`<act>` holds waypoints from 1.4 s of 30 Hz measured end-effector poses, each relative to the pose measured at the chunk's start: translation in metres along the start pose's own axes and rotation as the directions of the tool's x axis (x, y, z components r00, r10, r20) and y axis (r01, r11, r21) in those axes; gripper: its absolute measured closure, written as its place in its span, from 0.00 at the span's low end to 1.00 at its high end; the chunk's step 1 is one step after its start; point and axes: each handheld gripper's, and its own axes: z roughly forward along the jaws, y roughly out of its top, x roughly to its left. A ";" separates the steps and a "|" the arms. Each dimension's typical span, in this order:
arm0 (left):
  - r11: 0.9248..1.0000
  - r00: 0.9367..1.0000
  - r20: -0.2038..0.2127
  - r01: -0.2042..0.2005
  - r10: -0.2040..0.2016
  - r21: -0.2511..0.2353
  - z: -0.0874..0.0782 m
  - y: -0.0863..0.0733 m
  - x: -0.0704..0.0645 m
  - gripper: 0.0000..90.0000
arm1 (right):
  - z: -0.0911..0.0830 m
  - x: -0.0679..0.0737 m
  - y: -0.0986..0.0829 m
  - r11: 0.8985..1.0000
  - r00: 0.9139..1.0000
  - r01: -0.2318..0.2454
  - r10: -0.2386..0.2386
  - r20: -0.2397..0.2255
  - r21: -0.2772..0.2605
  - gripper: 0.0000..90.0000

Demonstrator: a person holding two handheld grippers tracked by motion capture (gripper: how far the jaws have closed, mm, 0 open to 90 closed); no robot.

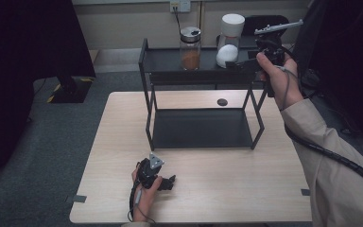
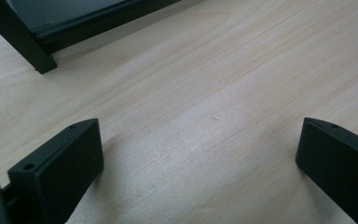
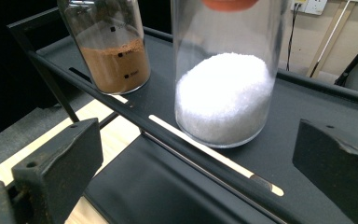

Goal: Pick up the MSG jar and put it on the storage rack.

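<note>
Two glass jars on black metal rack (image 1: pixel 170 61) | right gripper (image 3: pixel 196 154) jaws wide open facing white-granule jar (image 3: pixel 223 93) | brown-powder jar (image 3: pixel 114 46) upper left | left gripper (image 2: pixel 200 154) jaws wide open, empty, over pale wood-grain bench (image 2: pixel 223 84)

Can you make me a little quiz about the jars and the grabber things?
1. True or false: the right gripper has its fingers shut on the white-powder jar.
2. Which jar stands beside it on the rack's top shelf?
3. What lies under the left gripper: A) the table B) the shelf C) the floor?

Key: 1 false, open and apart; 2 the brown-powder jar; 3 A.
</note>
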 end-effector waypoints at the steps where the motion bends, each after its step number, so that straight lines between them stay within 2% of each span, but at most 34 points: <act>1: 1.000 1.000 0.000 0.000 0.000 0.000 0.000 0.000 0.000 0.00 | 0.000 0.000 -0.001 1.000 1.000 -0.001 0.001 -0.001 -0.001 0.00; 28: 1.000 1.000 0.000 0.000 0.000 0.000 0.000 0.000 0.000 0.00 | -0.001 0.006 -0.016 1.000 1.000 -0.006 0.006 -0.025 -0.006 0.00; 42: 1.000 1.000 0.000 0.001 -0.001 0.000 0.000 0.000 0.000 0.00 | 0.001 0.007 -0.037 1.000 0.999 -0.020 0.019 -0.043 -0.021 0.01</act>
